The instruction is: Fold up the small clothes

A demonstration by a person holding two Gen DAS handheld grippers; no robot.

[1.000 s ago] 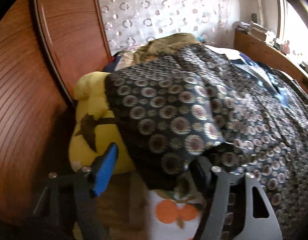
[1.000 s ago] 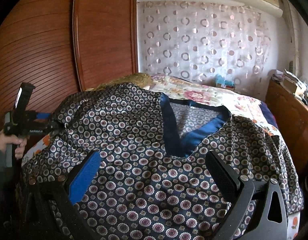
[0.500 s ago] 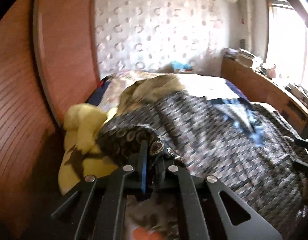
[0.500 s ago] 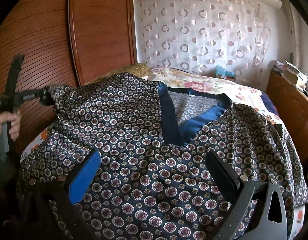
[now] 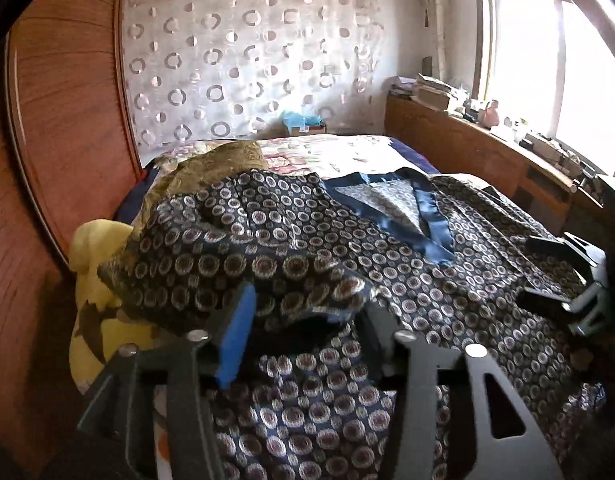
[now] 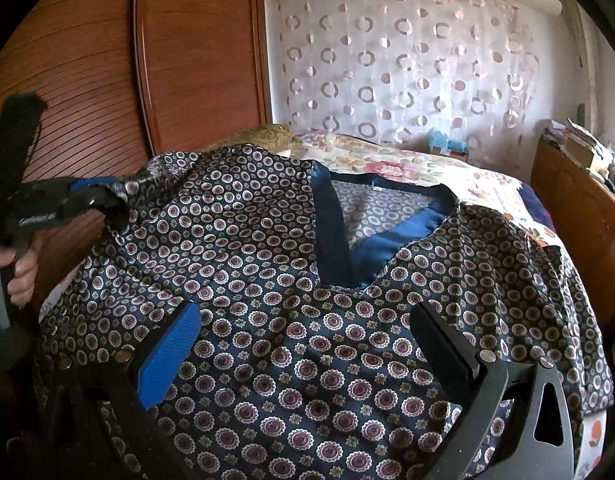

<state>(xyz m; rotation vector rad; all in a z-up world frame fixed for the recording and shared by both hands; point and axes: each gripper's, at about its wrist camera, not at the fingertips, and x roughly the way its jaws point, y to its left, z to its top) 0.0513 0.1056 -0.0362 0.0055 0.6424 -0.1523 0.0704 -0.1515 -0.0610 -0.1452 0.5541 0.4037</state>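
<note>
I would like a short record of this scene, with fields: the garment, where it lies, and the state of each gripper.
garment: dark patterned shirt with a blue V collar
place: spread front-up on the bed
left gripper: open; its jaws have just been opening, and a fold of the sleeve lies between them
right gripper: open, above the lower front of the shirt, holding nothing
folding: the body of the shirt lies unfolded
</note>
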